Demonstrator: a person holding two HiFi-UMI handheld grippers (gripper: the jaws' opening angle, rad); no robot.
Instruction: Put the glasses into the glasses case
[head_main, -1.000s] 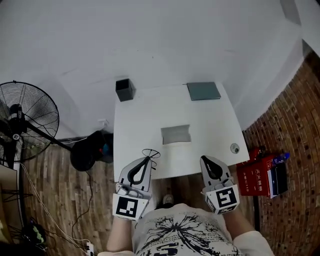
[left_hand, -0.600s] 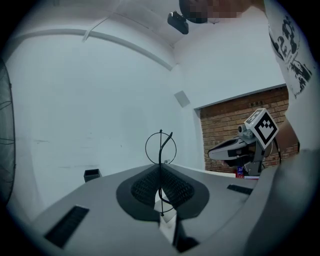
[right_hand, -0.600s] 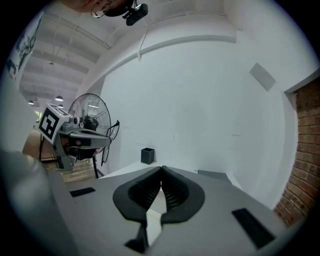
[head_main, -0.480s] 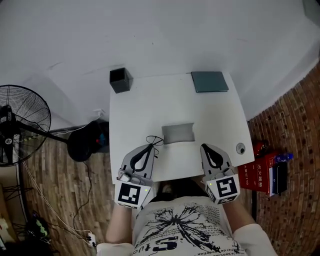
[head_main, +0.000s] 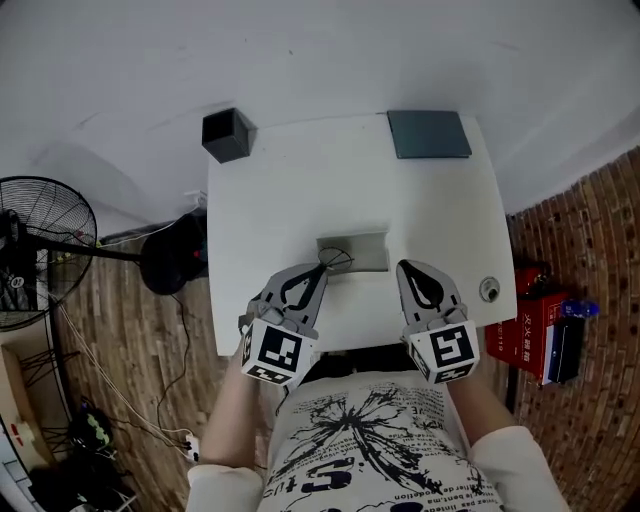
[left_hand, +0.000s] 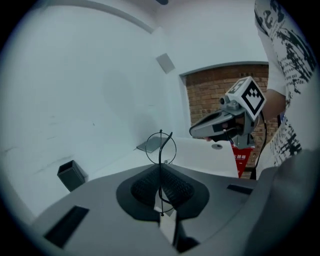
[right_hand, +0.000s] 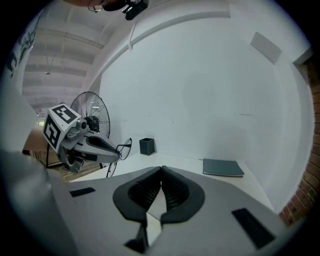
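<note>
The grey glasses case (head_main: 355, 251) lies open on the white table (head_main: 300, 190), near its front edge. My left gripper (head_main: 320, 272) is shut on thin wire-framed glasses (head_main: 336, 260), which stick out past its tips over the case's left end. In the left gripper view the glasses (left_hand: 161, 149) stand on edge between the closed jaws of that gripper (left_hand: 161, 169). My right gripper (head_main: 404, 268) hovers just right of the case, shut with nothing in it; its own view shows the jaws (right_hand: 161, 171) pressed together. The case is hidden in both gripper views.
A black square pot (head_main: 227, 135) stands at the table's far left corner and a dark green notebook (head_main: 429, 134) at the far right. A small round object (head_main: 489, 290) sits by the right edge. A floor fan (head_main: 40, 250) stands left, red boxes (head_main: 535, 335) right.
Both grippers have moved forward over the table's front edge. The glasses held in the left one now reach the case's left end; before they hung short of it.
</note>
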